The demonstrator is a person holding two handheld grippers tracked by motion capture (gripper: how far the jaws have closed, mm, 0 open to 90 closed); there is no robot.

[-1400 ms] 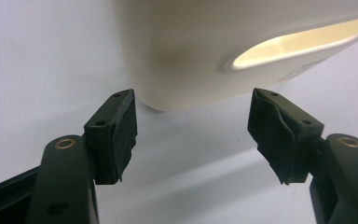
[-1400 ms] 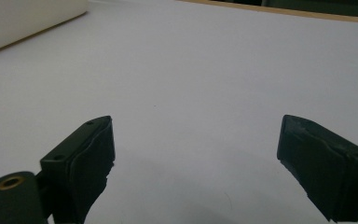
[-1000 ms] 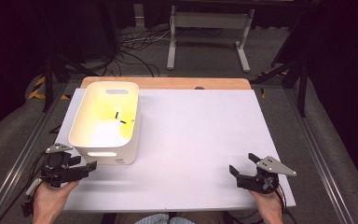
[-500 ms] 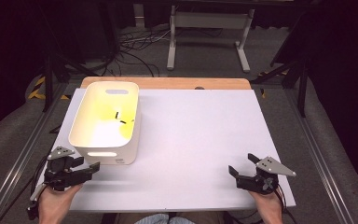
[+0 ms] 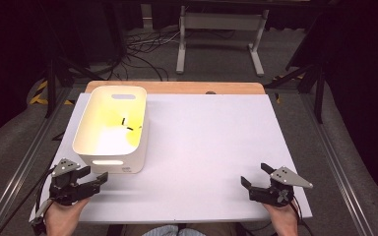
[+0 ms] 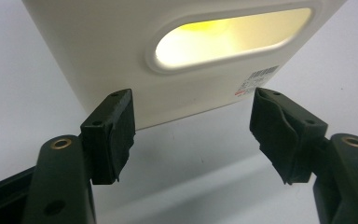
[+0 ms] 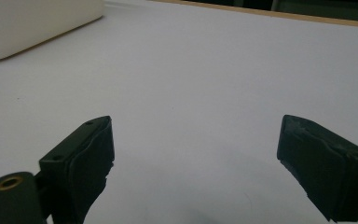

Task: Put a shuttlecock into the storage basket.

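Note:
A white plastic tub (image 5: 112,129) with handle slots stands at the left of the white table (image 5: 211,147), its inside lit yellow, with a few small dark bits on its floor. My left gripper (image 5: 95,176) is open just in front of the tub's near wall (image 6: 121,51), jaws wide with nothing between them. The handle slot (image 6: 233,35) glows close ahead in the left gripper view. My right gripper (image 5: 255,176) rests open at the table's near right, empty, facing bare tabletop (image 7: 191,79), with a corner of the tub (image 7: 32,23) far off.
A wooden strip (image 5: 177,87) edges the table's far side. Beyond it a metal stand (image 5: 216,39) and loose cables (image 5: 142,54) lie on the dark floor. Aluminium rails (image 5: 15,167) run along both table sides.
My left gripper has slid a little to the right and toward the table's near edge, closer in front of the tub's near wall. The right gripper has kept still.

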